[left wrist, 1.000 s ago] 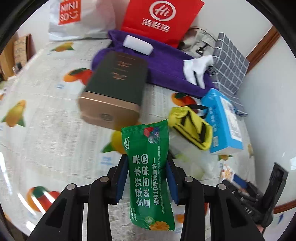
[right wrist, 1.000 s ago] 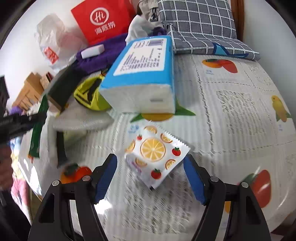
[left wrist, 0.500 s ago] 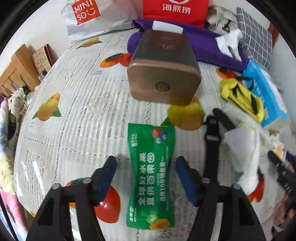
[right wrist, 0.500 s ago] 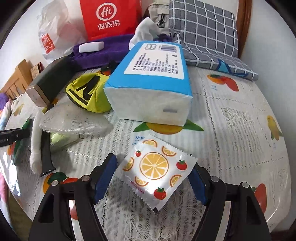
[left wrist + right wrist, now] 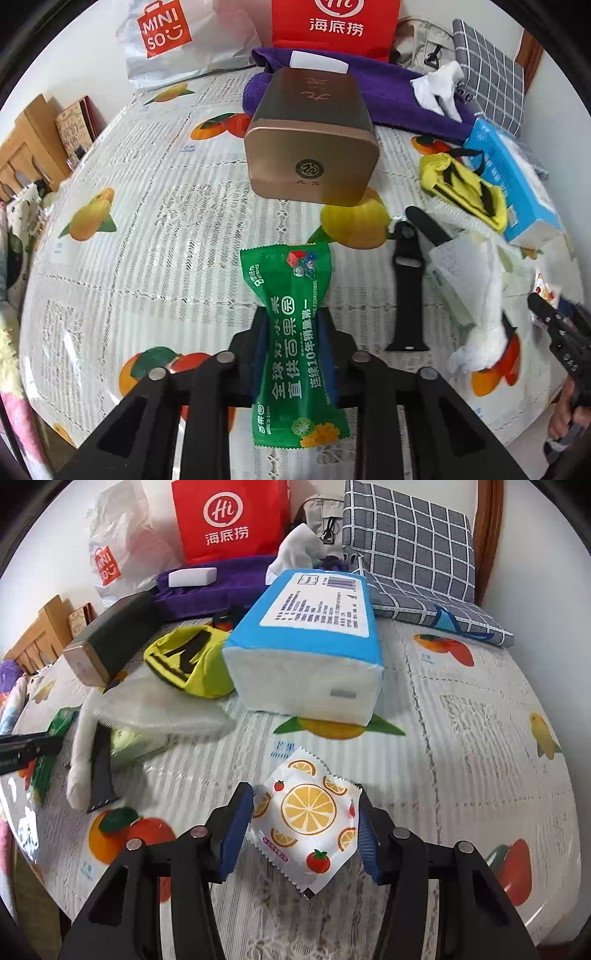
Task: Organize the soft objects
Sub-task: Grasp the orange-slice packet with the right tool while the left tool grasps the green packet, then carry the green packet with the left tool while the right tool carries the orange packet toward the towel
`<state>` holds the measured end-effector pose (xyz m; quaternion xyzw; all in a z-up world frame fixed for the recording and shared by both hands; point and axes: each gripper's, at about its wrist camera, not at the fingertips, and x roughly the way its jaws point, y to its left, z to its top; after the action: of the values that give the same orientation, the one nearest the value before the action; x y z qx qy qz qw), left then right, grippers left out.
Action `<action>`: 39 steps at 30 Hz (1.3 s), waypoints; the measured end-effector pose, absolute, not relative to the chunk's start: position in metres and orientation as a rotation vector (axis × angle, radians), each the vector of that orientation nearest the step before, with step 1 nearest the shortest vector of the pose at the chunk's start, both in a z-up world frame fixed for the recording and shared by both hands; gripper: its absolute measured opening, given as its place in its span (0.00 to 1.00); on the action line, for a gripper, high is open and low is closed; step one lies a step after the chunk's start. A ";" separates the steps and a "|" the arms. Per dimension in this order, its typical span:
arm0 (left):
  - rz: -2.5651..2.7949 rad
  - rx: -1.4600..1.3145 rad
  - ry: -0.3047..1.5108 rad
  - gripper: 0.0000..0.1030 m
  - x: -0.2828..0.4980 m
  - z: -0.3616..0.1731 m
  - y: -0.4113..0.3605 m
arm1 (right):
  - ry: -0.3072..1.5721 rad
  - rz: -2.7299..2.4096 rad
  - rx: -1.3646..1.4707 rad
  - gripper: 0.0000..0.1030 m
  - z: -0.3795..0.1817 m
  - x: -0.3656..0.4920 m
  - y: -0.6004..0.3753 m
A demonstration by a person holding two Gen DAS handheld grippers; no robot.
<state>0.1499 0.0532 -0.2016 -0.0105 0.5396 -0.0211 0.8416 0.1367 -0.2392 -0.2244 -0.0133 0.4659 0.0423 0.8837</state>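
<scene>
My left gripper [image 5: 293, 343] is shut on a green snack packet [image 5: 293, 343], pinching its middle just above the tablecloth. My right gripper [image 5: 304, 821] has its blue pads against both sides of a white packet printed with orange slices [image 5: 308, 816], which rests on the table. A blue tissue pack [image 5: 306, 646] lies just beyond it, with a yellow and black sock [image 5: 188, 659] to its left. A purple towel [image 5: 391, 88] lies at the back with a white cloth [image 5: 439, 88] on it.
A bronze tin box [image 5: 314, 136] lies in the middle. A black watch strap [image 5: 406, 280] and a white foam sleeve [image 5: 469, 280] lie to its right. Red [image 5: 334, 26] and white [image 5: 173, 37] shopping bags and a grey checked cushion [image 5: 410, 550] stand at the back.
My left gripper was open around the green packet half a second ago and has shut on it. My right gripper has narrowed onto the orange-slice packet.
</scene>
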 end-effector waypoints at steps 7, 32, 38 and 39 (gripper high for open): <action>-0.072 -0.053 1.113 0.20 0.148 -0.188 0.052 | 0.996 0.119 -0.001 0.22 -0.221 0.130 -0.243; -0.128 -0.152 0.974 0.20 0.200 -0.100 0.054 | 0.832 0.175 0.031 0.21 -0.103 0.187 -0.248; -0.119 -0.147 0.954 0.20 0.228 -0.088 0.051 | 0.846 0.189 0.039 0.21 -0.092 0.229 -0.240; -0.118 -0.146 0.953 0.20 0.232 -0.088 0.051 | 0.846 0.196 0.038 0.21 -0.092 0.233 -0.239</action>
<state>0.2319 0.0507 -0.0876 -0.0703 0.4578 -0.0569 0.8844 0.2333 -0.2387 -0.0918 0.0186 0.4096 0.0949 0.9071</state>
